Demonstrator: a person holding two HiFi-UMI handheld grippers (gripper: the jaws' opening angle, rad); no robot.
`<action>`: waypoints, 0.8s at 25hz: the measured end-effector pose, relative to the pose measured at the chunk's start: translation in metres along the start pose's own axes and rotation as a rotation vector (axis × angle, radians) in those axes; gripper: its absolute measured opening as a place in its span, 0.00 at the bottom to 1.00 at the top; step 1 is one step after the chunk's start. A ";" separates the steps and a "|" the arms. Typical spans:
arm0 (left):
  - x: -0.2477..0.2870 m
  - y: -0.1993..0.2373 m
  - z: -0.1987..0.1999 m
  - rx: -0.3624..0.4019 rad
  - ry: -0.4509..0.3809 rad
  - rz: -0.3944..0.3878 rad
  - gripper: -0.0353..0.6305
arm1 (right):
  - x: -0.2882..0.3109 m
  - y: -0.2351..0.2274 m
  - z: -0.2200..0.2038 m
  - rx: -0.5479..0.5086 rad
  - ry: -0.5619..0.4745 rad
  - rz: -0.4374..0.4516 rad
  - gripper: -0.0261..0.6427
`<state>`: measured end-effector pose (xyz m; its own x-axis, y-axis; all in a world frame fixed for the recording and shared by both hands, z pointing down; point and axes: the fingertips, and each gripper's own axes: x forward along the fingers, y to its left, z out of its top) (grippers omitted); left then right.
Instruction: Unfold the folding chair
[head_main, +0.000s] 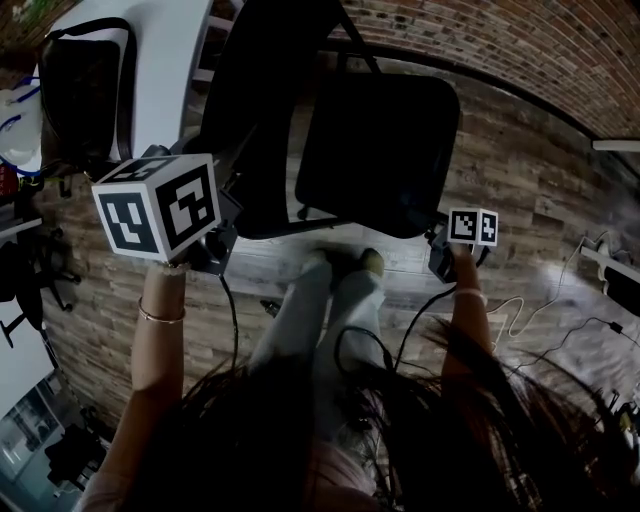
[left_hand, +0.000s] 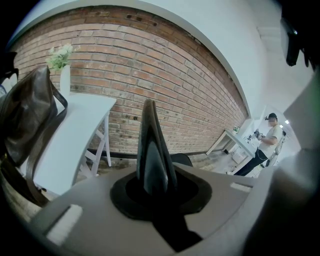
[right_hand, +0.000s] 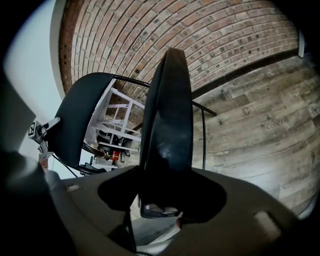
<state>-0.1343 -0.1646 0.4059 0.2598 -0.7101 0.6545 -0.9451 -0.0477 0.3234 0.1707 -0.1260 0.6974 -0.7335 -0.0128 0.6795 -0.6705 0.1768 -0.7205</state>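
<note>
A black folding chair stands on the wood floor in front of me, with its padded seat (head_main: 380, 150) spread flat and its backrest (head_main: 260, 110) to the left. My left gripper (head_main: 215, 245), under its marker cube (head_main: 158, 205), is shut on the backrest's edge. In the left gripper view that edge (left_hand: 152, 150) rises as a thin black blade out of the left gripper (left_hand: 155, 190). My right gripper (head_main: 443, 262) is at the seat's near right corner. There the seat's thick edge (right_hand: 167, 125) fills the right gripper (right_hand: 162, 200), which is shut on it, and the backrest (right_hand: 80, 115) shows to the left.
A white table (head_main: 160, 70) with a dark bag (head_main: 85, 90) stands left of the chair. My feet (head_main: 340, 265) are just before the seat. Cables (head_main: 560, 330) lie on the floor at right. A brick wall (head_main: 520, 40) runs behind. A person (left_hand: 267, 145) stands far off.
</note>
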 end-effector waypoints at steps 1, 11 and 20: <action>0.000 -0.002 -0.001 0.001 0.000 0.001 0.15 | -0.001 -0.002 0.000 0.000 0.001 0.001 0.39; 0.007 -0.014 -0.011 -0.014 0.021 -0.013 0.15 | -0.004 -0.021 -0.003 0.010 0.000 0.030 0.39; 0.013 -0.027 -0.010 0.003 0.016 -0.003 0.15 | -0.007 -0.032 -0.002 0.015 -0.003 0.057 0.39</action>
<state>-0.1036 -0.1653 0.4121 0.2656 -0.6984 0.6646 -0.9448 -0.0515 0.3235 0.1978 -0.1298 0.7162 -0.7710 -0.0059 0.6368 -0.6291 0.1626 -0.7601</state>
